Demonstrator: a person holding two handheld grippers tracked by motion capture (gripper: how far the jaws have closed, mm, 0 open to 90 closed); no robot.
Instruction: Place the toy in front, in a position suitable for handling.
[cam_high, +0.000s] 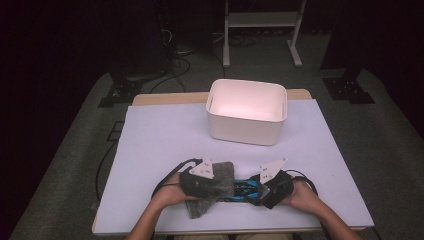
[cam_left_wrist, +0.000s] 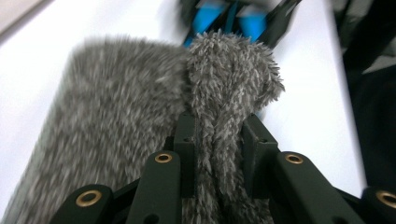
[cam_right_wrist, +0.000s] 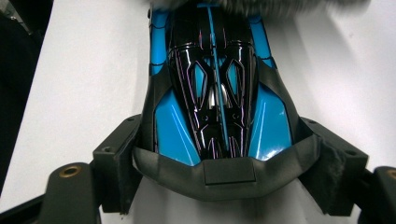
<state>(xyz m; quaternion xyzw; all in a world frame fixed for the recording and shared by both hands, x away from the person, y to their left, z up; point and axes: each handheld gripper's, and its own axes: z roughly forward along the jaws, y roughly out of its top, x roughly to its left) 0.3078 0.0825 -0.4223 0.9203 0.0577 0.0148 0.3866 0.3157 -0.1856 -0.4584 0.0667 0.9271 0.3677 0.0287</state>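
Two hand-held grippers meet in the lower middle of the high view, on a white table sheet (cam_high: 165, 130). The left gripper (cam_high: 216, 181) has its jaws nearly closed, and they pinch a fold of a grey fluffy cloth (cam_left_wrist: 140, 116); in the left gripper view (cam_left_wrist: 219, 154) the pile bulges up between the two black jaws and spreads to the left of the frame. The right gripper (cam_high: 256, 189) has its jaws wide, and they clamp the two sides of a blue and black glossy toy car (cam_right_wrist: 215, 93); in the right gripper view (cam_right_wrist: 219, 177) the car body fills the gap, with its dark end lying between the pads. In the high view the cloth lies over the left end of the car (cam_high: 243, 189), so this end is hidden, and the cloth touches it. The same blue body shows blurred at the top of the left gripper view, just behind the cloth. A white plastic bin (cam_high: 247, 111) with rounded corners stands in the upper middle of the sheet, well apart from the hands. Behind the table, on the grey floor, there are black cables (cam_high: 175, 55) and a white metal frame (cam_high: 262, 30).
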